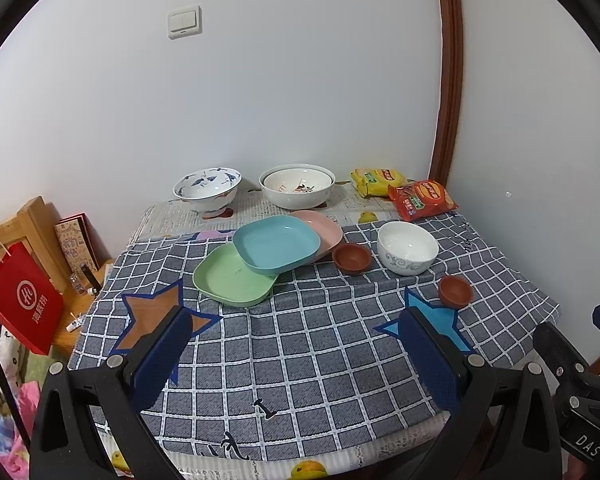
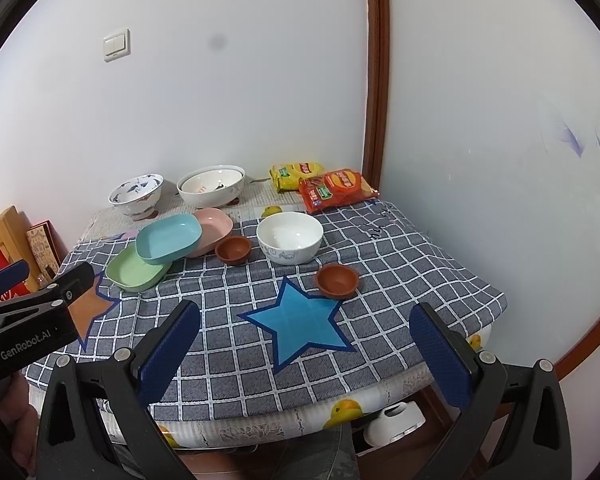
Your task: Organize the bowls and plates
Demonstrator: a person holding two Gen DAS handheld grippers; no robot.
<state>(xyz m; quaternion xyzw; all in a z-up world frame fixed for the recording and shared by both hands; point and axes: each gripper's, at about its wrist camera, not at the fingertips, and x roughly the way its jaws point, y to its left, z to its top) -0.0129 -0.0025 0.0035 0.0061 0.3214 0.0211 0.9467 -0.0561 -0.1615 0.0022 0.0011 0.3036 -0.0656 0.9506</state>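
My left gripper [image 1: 296, 320] hangs level with its jaws spread wide and nothing between the blue pads [image 1: 162, 356]. My right gripper [image 2: 306, 316] matches: jaws wide apart, empty. Both sit side by side, apart, pointing forward and slightly downward.

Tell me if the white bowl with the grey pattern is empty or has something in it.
Empty. The white bowl stands upright on the checked cloth, and its inside shows only bare glossy white in both views.

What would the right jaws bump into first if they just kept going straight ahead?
Probably the tablecloth, about at the blue star; the right gripper tilts down toward it. Beyond it sits a small brown bowl. Depth is uncertain.
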